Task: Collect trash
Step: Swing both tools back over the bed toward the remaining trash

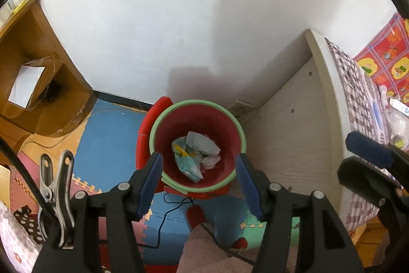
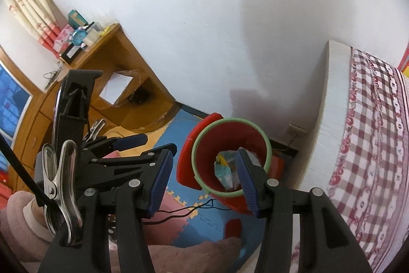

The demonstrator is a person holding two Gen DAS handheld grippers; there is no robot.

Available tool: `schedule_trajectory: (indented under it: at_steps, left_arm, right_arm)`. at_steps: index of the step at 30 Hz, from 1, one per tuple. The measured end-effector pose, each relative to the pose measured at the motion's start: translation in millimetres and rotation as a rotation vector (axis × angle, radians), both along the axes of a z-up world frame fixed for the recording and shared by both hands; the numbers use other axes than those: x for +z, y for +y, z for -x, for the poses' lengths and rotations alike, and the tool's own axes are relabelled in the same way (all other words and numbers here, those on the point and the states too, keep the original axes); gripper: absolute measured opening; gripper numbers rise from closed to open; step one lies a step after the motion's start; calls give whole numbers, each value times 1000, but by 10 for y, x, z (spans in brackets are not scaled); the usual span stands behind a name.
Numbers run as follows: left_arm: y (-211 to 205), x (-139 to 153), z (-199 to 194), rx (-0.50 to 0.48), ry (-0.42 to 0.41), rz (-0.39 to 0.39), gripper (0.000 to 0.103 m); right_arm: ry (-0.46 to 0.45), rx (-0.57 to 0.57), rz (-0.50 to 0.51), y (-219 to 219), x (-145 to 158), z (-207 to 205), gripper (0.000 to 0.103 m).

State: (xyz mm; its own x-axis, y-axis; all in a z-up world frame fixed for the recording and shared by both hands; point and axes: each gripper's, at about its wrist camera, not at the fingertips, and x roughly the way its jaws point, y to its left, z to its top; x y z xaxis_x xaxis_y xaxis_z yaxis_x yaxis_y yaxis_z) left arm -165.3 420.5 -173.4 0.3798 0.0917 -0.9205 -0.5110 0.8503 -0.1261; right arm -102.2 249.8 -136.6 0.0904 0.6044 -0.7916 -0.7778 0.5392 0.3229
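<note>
Fingers on both grippers stand apart with nothing between the blue pads. Left gripper (image 1: pixel 199 177), lower centre of the left wrist view, points down over the red bin (image 1: pixel 196 109), whose green rim shows between and just above the pads. Right gripper (image 2: pixel 203 182), lower centre of its own view, frames the same bin toward right of centre; it also appears at the right edge of the left wrist view, likewise empty as far as can be told. Trash (image 1: pixel 195 154) lies at the bottom of the bin: crumpled white paper and a pale blue-green printed wrapper, in a loose heap that fills only the floor of it. Bin stands on the coloured foam floor mat (image 1: pixel 112 129) against the white wall, beside the pale side panel of a bed (image 1: pixel 288 124) with a checked cover, lower centre of frame. Judgement: some trash is deposited, both grippers are free, so this reads as the gap between a drop and the next pick. No loose trash is visible on the mat; a thin dark wire (image 1: pixel 176 206) lies in front of the bin. Whether more remains elsewhere cannot be told.
</note>
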Motion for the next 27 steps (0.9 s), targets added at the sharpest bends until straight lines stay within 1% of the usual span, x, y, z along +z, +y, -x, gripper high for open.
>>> schedule_trajectory:
  at_steps: [9, 17, 19, 22, 27]
  left_arm:
    - [-311, 255, 130, -1, -26, -33, 62]
    - [-649, 437, 242, -10, -46, -48, 62]
    - [-761, 493, 263, -18, -53, -53, 62]
    - [-936, 573, 272, -29, -59, -77, 62]
    - [-1229, 688, 303, -48, -71, -91, 62]
  right_arm:
    - [-6, -1, -55, -425, 174, 165, 52]
    - [-59, 8, -74, -894, 349, 389, 52]
    - [-55, 10, -79, -1034, 382, 427, 52]
    - [-38, -14, -91, -1251, 406, 456, 52]
    - [-35, -76, -115, -1660, 487, 445, 52]
